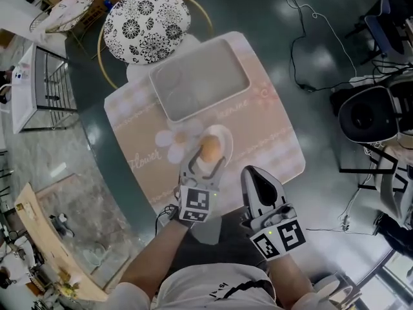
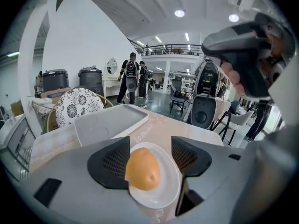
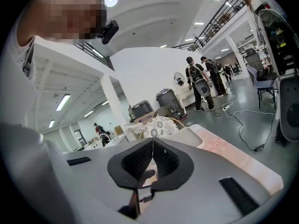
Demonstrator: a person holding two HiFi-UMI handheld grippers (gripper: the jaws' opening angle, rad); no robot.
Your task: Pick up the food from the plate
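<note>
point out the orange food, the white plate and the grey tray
orange food [image 2: 142, 168], left gripper view, its front middle
white plate [image 2: 168, 187], left gripper view, bare right side
grey tray [image 1: 200, 86], head view, bare inner floor

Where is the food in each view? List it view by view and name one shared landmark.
Head view: the food at centre.
Left gripper view: low centre, between the open jaws.
Right gripper view: not in it.
Shared landmark: the patterned chair, in all three views.
</note>
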